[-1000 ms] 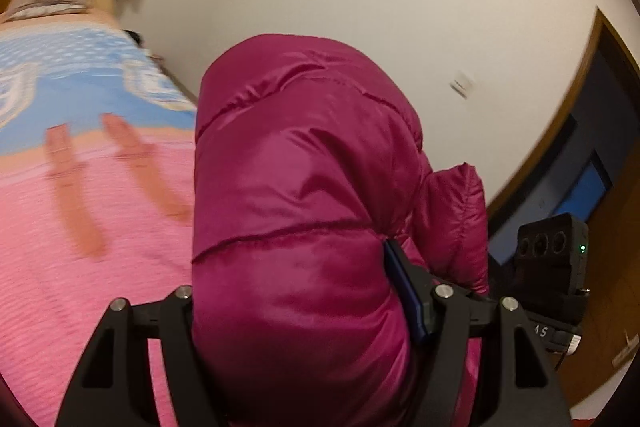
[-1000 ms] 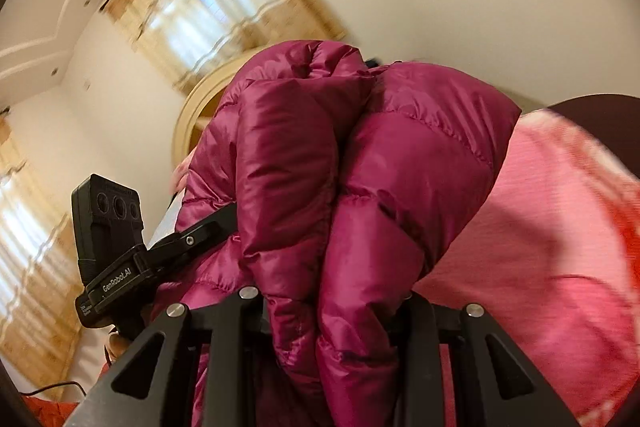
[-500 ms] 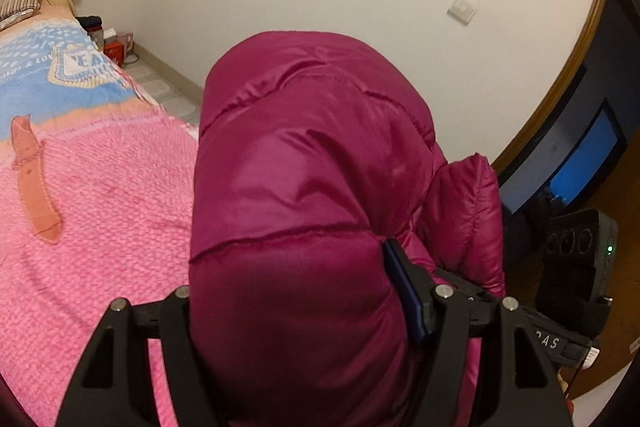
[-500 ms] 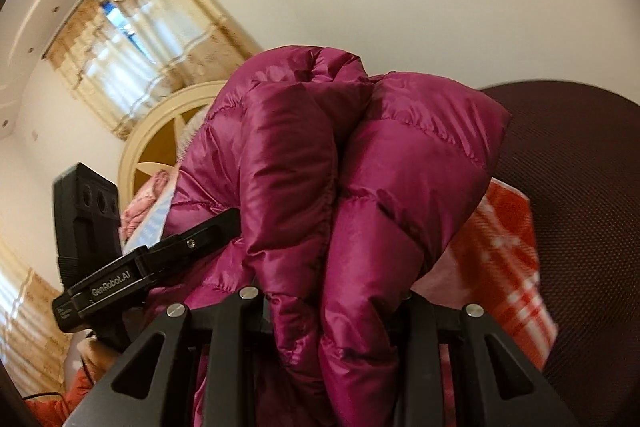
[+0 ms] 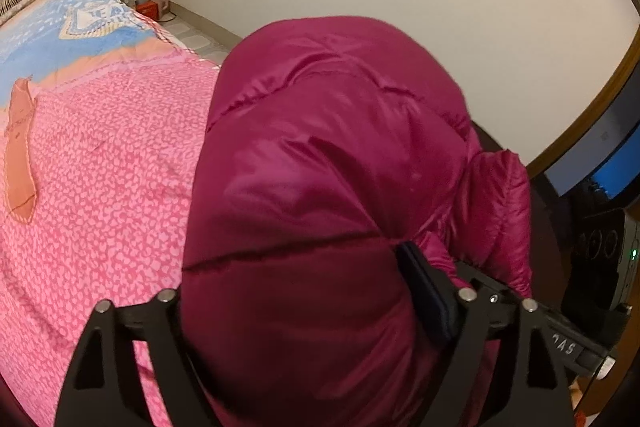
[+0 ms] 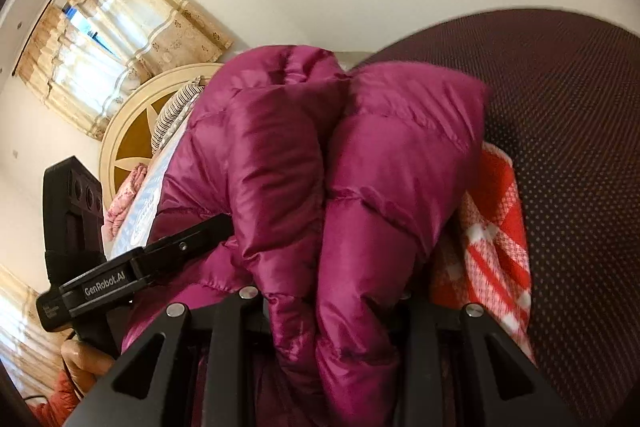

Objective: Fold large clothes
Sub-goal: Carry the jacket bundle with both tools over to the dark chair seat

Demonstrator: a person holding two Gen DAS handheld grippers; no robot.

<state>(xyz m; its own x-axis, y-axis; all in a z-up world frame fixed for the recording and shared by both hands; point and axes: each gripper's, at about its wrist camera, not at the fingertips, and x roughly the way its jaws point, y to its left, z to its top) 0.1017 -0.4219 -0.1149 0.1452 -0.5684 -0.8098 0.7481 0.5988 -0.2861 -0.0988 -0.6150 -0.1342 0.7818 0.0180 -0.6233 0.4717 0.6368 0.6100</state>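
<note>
A magenta puffer jacket (image 5: pixel 320 187) is bunched into a thick bundle and held up by both grippers. My left gripper (image 5: pixel 304 307) is shut on the bundle, its fingertips buried in the padding. My right gripper (image 6: pixel 328 307) is shut on the folded layers of the same jacket (image 6: pixel 320 167). Each gripper's body shows in the other's view: the right one (image 5: pixel 600 267) at the right, the left one (image 6: pixel 120 275) at the left. The bundle hangs over the edge of a dark brown mesh chair seat (image 6: pixel 560 147).
A bed with a pink and blue spread (image 5: pixel 100 167) lies at the left, its round cream headboard (image 6: pixel 132 131) at the far end. A red and white checked cloth (image 6: pixel 492 227) lies on the chair. A dark screen (image 5: pixel 608 155) and a door frame stand at the right.
Both grippers have carried the jacket bundle away from the bed and over towards the chair. The chair seat now fills the right wrist view. Both grips are unchanged.
</note>
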